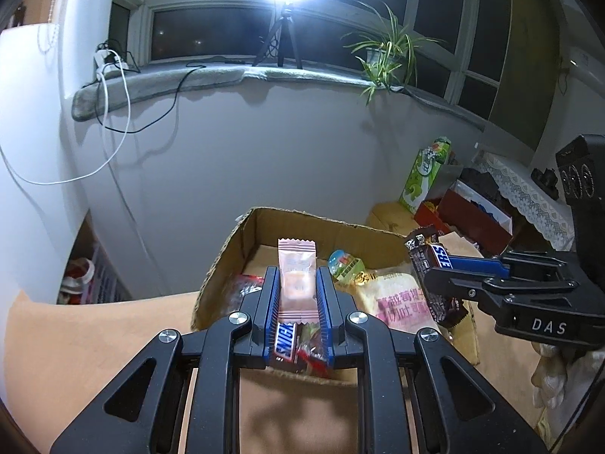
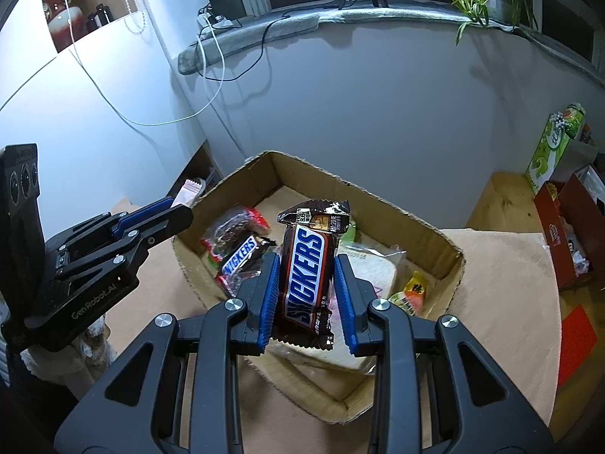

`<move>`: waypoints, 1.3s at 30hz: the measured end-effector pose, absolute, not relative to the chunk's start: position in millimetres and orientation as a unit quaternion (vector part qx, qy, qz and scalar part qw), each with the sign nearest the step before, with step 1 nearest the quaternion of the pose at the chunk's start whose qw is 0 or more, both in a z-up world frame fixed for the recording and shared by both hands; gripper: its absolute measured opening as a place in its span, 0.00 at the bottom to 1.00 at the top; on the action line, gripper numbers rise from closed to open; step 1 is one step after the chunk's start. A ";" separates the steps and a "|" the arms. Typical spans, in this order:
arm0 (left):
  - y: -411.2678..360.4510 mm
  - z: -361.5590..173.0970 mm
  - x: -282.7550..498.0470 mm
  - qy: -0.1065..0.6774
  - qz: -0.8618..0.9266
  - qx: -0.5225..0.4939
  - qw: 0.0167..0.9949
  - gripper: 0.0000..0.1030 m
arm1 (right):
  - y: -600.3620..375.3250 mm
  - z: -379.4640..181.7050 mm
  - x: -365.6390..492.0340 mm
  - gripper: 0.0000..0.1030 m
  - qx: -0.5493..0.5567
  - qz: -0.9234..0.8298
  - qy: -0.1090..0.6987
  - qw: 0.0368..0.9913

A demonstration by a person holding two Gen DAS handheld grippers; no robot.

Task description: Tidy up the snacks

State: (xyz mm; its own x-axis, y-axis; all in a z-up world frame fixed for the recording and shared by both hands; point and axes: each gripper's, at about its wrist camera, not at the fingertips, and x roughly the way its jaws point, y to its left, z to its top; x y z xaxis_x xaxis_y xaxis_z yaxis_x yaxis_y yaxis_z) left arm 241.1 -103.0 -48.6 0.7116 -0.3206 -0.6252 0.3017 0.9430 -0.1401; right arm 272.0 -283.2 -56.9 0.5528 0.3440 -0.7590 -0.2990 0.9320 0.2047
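Note:
My left gripper [image 1: 298,270] is shut on a pink candy packet [image 1: 297,276], held upright over the near edge of an open cardboard box [image 1: 227,249]. My right gripper [image 2: 307,260] is shut on a brown Snickers bar [image 2: 306,276] above the same cardboard box [image 2: 435,242]. Inside lie another Snickers [image 2: 238,255], a red-wrapped snack [image 2: 234,223], a bread packet [image 2: 374,265] and a yellow packet [image 2: 414,287]. The right gripper [image 1: 427,265] shows at the right of the left wrist view. The left gripper [image 2: 185,210] enters the right wrist view from the left.
The box stands on a tan table [image 2: 503,287] against a white wall. To the right are a green carton [image 1: 423,178] and a red box [image 1: 472,212]. On the sill stand a potted plant [image 1: 385,53] and a bright lamp on a tripod [image 1: 287,38], and cables hang down.

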 end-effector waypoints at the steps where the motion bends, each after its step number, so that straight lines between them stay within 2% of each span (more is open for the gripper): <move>1: -104.3 -49.5 243.3 0.342 -0.169 -0.015 0.924 0.17 | -283.9 -57.8 272.9 0.29 0.024 0.181 0.437 0.881; 16: -115.6 -58.9 256.1 0.359 -0.171 -0.007 0.918 0.18 | -289.5 -68.3 278.6 0.30 0.016 0.170 0.446 0.878; 18: -116.3 -58.6 255.6 0.358 -0.170 -0.007 0.918 0.21 | -288.2 -68.1 277.5 0.30 0.012 0.168 0.446 0.879; 20: -116.1 -58.2 255.5 0.358 -0.168 -0.007 0.919 0.37 | -287.4 -67.7 276.8 0.30 0.010 0.168 0.446 0.879; 21: -116.0 -57.3 255.5 0.356 -0.167 -0.007 0.919 0.40 | -287.5 -67.2 276.3 0.30 0.010 0.167 0.445 0.880; 22: -115.6 -56.7 255.0 0.355 -0.167 -0.007 0.920 0.42 | -287.1 -66.3 275.6 0.31 0.008 0.166 0.444 0.881; 24: -115.3 -55.5 254.5 0.355 -0.167 -0.007 0.920 0.44 | -287.2 -64.3 274.6 0.45 0.005 0.162 0.440 0.883; 25: -115.3 -55.3 254.4 0.355 -0.166 -0.006 0.920 0.48 | -287.6 -62.7 273.4 0.57 0.005 0.160 0.435 0.886; 26: -115.2 -54.9 254.1 0.354 -0.165 -0.006 0.921 0.51 | -287.9 -61.3 272.0 0.59 0.005 0.159 0.431 0.888; 39: -114.0 -51.6 247.6 0.349 -0.161 -0.006 0.923 0.51 | -288.8 -54.2 261.2 0.59 0.002 0.150 0.425 0.893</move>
State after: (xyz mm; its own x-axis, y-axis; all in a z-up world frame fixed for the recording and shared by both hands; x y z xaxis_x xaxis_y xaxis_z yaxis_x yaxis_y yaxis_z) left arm 247.6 -114.0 -51.6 0.7043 -0.3016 -0.6426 0.2936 0.9480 -0.1232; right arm 261.2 -288.8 -54.2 0.5944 0.2696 -0.7577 -0.2670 0.9548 0.1303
